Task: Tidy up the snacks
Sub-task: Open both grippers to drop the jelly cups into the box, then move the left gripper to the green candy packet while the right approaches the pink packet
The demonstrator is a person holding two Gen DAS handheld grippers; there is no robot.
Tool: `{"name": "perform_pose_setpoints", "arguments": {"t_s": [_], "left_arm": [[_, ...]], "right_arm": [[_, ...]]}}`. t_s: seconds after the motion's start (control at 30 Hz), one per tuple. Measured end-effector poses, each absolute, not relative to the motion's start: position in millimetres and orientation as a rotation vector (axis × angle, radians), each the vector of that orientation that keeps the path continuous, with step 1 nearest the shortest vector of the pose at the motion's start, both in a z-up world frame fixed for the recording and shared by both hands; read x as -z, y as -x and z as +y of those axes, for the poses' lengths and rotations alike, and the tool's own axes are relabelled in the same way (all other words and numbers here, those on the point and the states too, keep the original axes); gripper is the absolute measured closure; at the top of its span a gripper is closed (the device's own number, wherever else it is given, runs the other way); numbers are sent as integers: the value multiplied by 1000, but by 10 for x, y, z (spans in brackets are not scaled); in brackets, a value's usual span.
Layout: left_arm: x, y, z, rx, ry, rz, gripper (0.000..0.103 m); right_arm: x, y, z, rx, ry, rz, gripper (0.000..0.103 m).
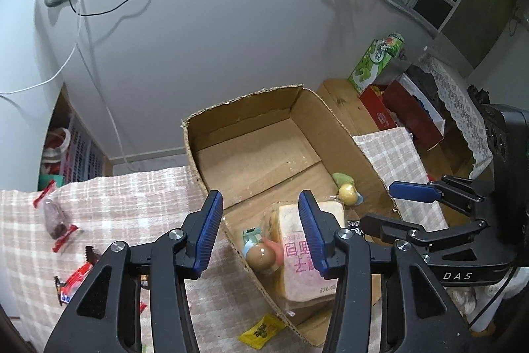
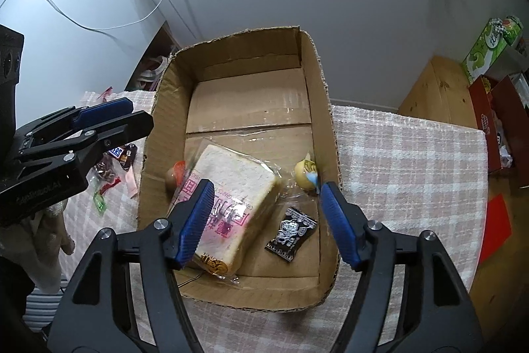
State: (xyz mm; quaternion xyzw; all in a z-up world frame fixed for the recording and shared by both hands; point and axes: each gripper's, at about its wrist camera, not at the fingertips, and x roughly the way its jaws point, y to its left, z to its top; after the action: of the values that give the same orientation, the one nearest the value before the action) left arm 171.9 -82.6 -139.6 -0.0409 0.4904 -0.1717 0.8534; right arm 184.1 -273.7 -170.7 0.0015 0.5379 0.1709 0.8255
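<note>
A: Both empty? 
B: Yes. Left gripper (image 1: 261, 234) and right gripper (image 2: 264, 220) both spread wide, holding nothing, over the cardboard box (image 2: 158, 121).
A: Snacks? 
B: Bread pack (image 2: 231, 207), black sachet (image 2: 291, 234), yellow ball snack (image 2: 305, 176) in the box; red-ended candy (image 1: 54, 217) and yellow packet (image 1: 263, 331) loose on the worktop (image 1: 132, 200).
A: Risks? 
B: Probably clipping the box wall on reach-out, shoving it; thin wrappers may slip the pads.

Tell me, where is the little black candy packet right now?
The black candy packet lies inside the cardboard box, in its near right corner, just right of the bagged bread.
</note>
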Motion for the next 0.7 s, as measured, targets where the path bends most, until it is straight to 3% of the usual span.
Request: {"name": "perform_pose_setpoints", "arguments": {"t_s": [0.33, 0.7], "left_arm": [[1293, -1534, -404, 307, 123, 1009, 57], [1327, -1050, 569, 151, 223, 1012, 57]], "right_arm": [[1535, -1734, -2477, -425, 14, 1110, 33], [1420, -1503, -1880, -598, 81, 1099, 33]]}}
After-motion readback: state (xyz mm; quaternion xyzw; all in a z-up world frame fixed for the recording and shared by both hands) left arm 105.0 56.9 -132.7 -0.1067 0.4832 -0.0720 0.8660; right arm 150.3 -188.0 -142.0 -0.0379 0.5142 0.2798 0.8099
